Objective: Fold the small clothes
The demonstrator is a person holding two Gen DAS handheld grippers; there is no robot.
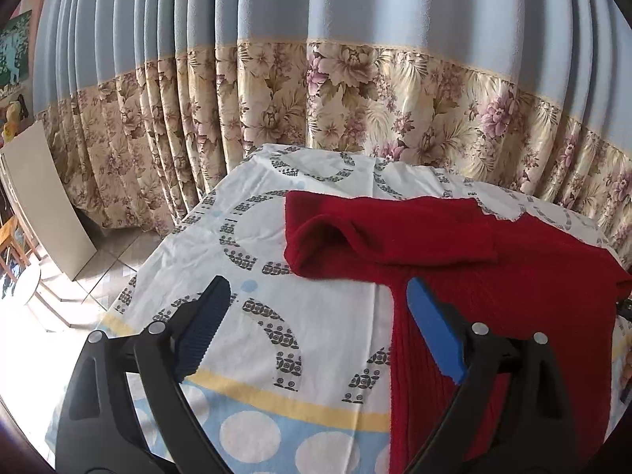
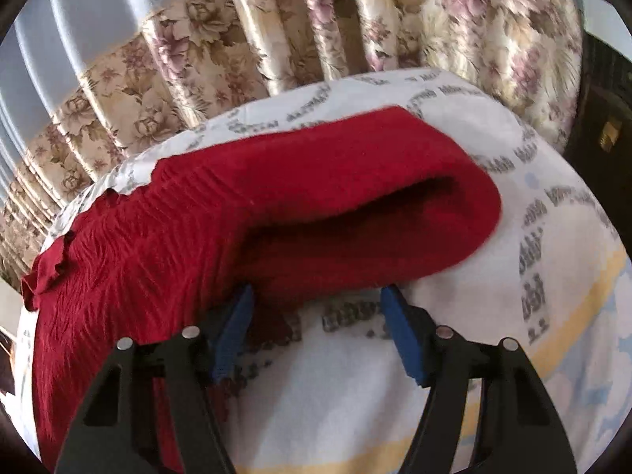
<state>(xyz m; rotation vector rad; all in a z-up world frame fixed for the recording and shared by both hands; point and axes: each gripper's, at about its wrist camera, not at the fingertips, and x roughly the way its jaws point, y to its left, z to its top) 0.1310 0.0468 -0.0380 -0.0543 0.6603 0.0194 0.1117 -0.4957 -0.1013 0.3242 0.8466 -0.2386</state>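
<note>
blue curtain with floral hem, sunlit tiled floor

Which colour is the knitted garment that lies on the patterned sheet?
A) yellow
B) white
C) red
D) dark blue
C: both wrist views show a deep red ribbed garment spread over the white patterned sheet.

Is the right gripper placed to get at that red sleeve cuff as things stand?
Probably yes. The right gripper is open with the red sleeve cuff lying just ahead on the patterned sheet, and nothing blocks the way.
</note>
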